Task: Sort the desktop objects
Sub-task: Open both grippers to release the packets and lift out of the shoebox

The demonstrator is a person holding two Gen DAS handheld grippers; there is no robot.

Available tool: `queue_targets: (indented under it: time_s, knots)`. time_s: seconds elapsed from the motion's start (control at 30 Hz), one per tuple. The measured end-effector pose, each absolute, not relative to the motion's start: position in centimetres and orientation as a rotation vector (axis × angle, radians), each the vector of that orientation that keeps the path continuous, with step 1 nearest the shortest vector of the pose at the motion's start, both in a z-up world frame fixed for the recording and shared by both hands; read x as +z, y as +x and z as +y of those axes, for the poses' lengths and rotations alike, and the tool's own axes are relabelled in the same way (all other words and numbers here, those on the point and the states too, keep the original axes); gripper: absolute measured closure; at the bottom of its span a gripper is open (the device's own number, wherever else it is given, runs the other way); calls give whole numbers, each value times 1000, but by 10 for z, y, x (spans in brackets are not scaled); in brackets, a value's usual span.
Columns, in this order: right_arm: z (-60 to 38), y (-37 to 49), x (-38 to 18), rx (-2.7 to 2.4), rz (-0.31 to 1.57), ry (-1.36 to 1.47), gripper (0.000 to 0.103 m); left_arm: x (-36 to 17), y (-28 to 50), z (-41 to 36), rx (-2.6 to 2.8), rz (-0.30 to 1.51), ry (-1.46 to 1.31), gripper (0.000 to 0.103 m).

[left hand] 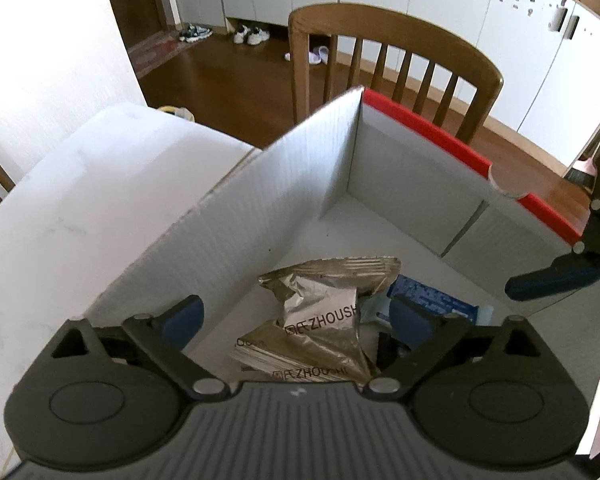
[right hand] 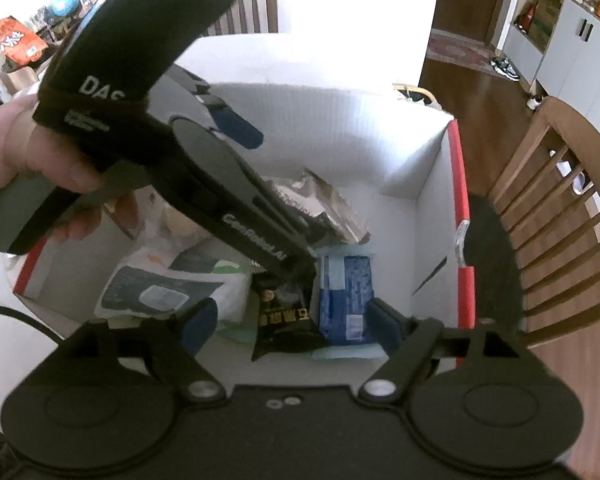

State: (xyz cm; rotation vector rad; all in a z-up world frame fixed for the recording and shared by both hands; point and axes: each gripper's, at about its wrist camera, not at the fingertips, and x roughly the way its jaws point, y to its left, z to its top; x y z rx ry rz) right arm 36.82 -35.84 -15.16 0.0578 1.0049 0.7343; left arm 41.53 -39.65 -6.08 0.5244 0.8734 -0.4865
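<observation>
both grippers, left gripper (left hand: 296, 312) and right gripper (right hand: 290, 322), are hanging spread and empty over the cardboard box (left hand: 420, 168); crowding together, they risk colliding.

Daylight blows out the white table (left hand: 60, 208) and the wall (right hand: 340, 8) to featureless glare. The fisheye lens bends the chair (left hand: 396, 52) at the edges, and the near hand (right hand: 24, 148) is blurred.

Foil packets (left hand: 320, 320) in box (left hand: 300, 184); chair (left hand: 400, 52) behind box.
</observation>
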Motion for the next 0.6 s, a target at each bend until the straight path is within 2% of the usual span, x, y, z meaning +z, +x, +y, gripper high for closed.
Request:
queue_targets:
  time_s: [0.6]
  knots:
    - [-375, 346, -125, 686, 915, 107, 16, -18, 364, -369, -540, 790, 438, 1]
